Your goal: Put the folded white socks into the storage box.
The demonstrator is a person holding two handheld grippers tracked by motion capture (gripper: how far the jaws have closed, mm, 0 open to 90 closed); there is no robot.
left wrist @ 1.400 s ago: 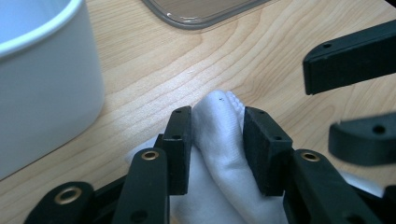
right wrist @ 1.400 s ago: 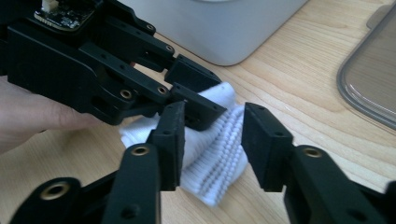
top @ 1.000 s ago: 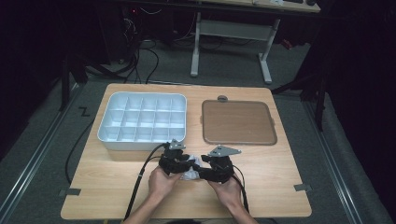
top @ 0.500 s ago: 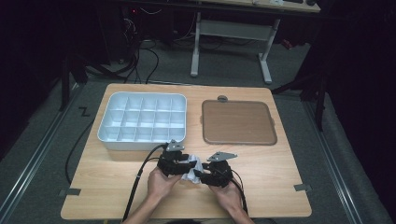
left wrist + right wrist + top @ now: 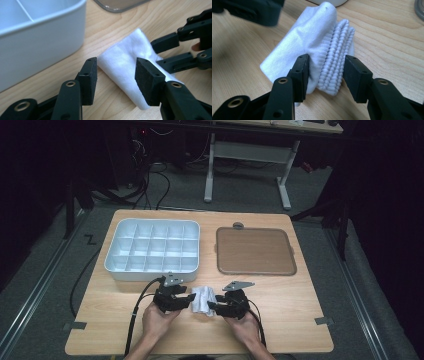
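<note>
A folded white sock [image 5: 202, 299] lies on the wooden table between the two grippers. My left gripper [image 5: 191, 298] [image 5: 115, 75] points at it from the left. Its jaws have just been opening and now stand apart around the sock's smooth fold [image 5: 122, 62], with a gap at the left pad. From the right, my right gripper [image 5: 211, 306] [image 5: 326, 72] straddles the ribbed cuff [image 5: 335, 65]. Its jaws have just been closing, and the right pad is still a sliver off the ribs. The right gripper [image 5: 157, 53] also appears beyond the sock in the left gripper view.
A white compartment tray [image 5: 150, 272] [image 5: 37, 45] stands just behind the left gripper. A brown tray [image 5: 255, 251] lies at the back right, with a small round object [image 5: 238, 225] at its far edge. Bare wood runs along the table's front edge and sides.
The left gripper has drawn back slightly to the left, and more of the white sock shows between the grippers. The right gripper has sunk a little toward the table.
</note>
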